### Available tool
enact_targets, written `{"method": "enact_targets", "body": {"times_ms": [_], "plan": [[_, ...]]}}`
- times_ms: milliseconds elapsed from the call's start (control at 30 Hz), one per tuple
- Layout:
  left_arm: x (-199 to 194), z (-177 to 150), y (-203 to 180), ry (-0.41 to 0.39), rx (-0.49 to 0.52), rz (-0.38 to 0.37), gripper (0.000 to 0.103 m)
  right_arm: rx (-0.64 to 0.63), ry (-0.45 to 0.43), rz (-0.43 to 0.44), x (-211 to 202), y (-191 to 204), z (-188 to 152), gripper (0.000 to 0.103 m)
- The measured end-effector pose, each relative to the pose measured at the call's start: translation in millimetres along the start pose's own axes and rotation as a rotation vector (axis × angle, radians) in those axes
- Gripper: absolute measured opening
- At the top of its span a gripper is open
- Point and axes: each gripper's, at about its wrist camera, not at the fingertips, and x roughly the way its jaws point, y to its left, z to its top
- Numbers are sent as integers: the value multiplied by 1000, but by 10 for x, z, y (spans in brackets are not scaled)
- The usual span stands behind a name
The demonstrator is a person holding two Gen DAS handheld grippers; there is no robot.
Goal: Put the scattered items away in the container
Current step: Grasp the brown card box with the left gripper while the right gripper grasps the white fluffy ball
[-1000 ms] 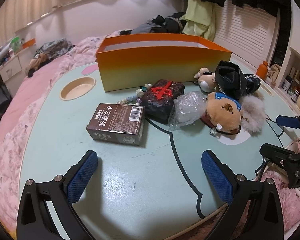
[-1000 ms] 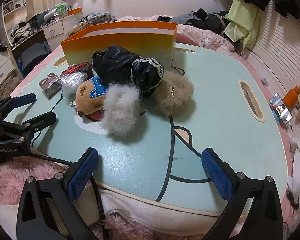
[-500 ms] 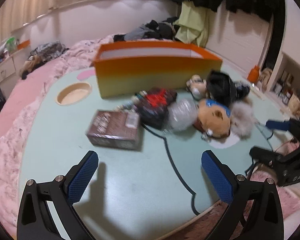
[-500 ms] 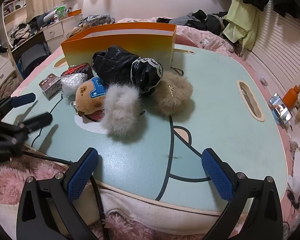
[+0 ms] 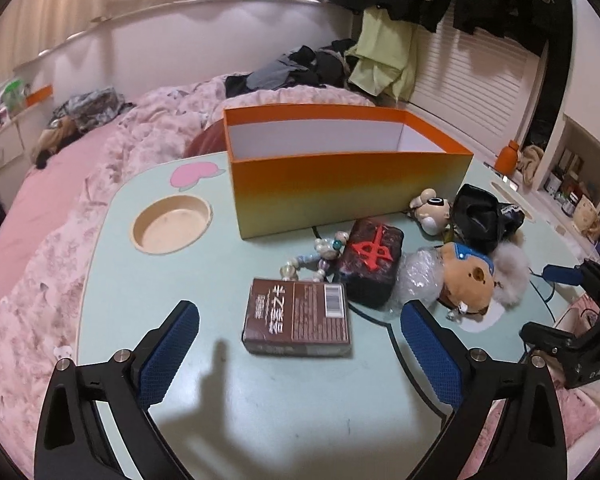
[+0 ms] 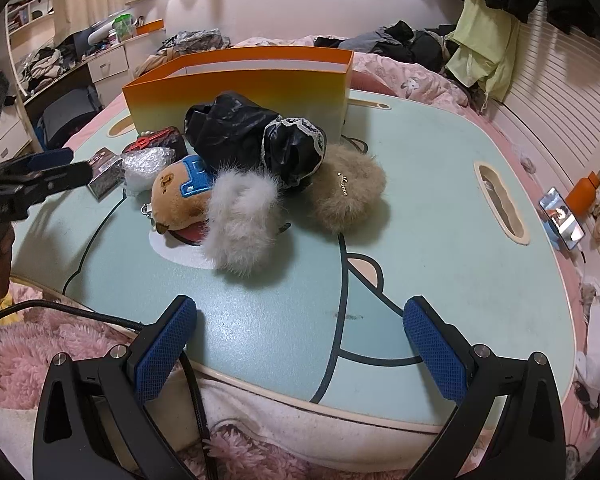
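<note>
brown box [image 5: 296, 317] between wide left gripper [image 5: 298, 346] jaws, untouched

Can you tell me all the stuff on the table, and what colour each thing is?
box: one, orange fading to yellow, open, back of table
card box: one, brown, nearest left gripper
mahjong-tile cushion: one, dark with red sign, behind card box
bead bracelet: one, pale, beside cushion
bubble wrap: one, clear
bear plush: one, tan with blue
fur pieces: two, white, beige
black bag: one
table: one, mint
left gripper: open
right gripper: open
</note>
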Motion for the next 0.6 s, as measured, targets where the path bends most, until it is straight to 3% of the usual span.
{"method": "enact_targets", "body": {"times_ms": [133,200,367,500,600], "plan": [[123,6,-20,44,5,0,78,0,0,0,-2,0,-4,103],[159,-18,-13,58,1,-12,55,0,-1,0,-2,0,-4,103],[68,-42,-28,23,1,-68,56,14,-3,11,-18,-18,12,103],[-47,-32,-44,-9,-13,-91,56,38,-56,32,-122,-67,96,102],[-123,-8,-83,-25,-8,-103,56,36,-68,69,-122,-49,215,89]]}}
